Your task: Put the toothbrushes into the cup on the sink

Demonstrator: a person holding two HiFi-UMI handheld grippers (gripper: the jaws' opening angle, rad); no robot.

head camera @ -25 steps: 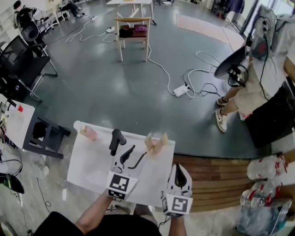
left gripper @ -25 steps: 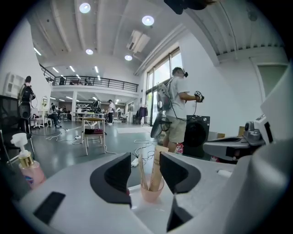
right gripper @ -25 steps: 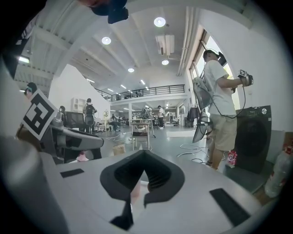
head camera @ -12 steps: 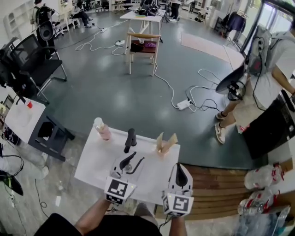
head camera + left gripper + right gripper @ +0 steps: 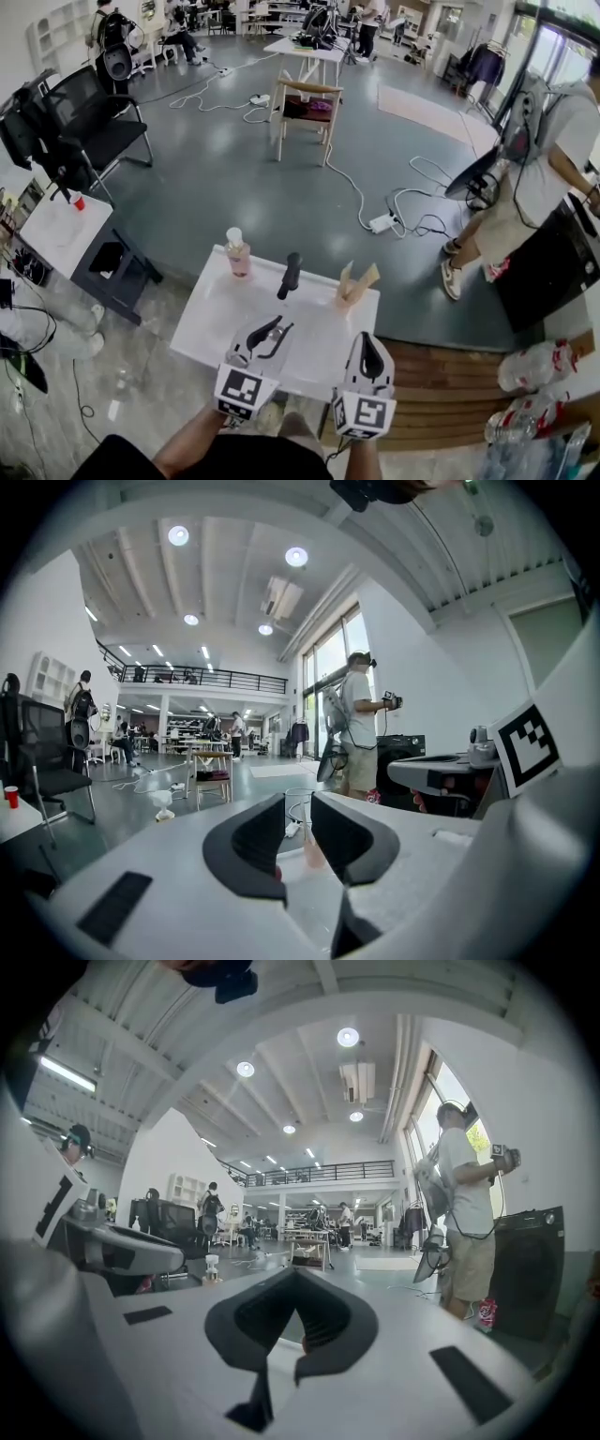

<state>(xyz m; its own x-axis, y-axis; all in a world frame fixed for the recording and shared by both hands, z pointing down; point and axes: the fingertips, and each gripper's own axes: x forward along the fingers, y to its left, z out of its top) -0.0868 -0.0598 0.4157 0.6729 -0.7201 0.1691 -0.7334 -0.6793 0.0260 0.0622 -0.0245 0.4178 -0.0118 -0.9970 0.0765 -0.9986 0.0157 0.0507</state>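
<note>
left gripper (image 5: 298, 822): matte black curved jaws, narrow gap, just been closing | clear cup (image 5: 300, 797) shows in the gap (touching or not: can't tell), pinkish blur in it unreadable | right gripper (image 5: 296, 1277): jaws together, empty | white sink top (image 5: 211, 323): smooth, near edge cut off

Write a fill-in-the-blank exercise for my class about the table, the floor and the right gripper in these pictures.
1. In the head view the pink bottle stands on the white table to the ____ of the black faucet.
2. The jaws of the right gripper are ____.
3. The white power strip lies on the grey ____.
Missing words: left; shut; floor.
</note>
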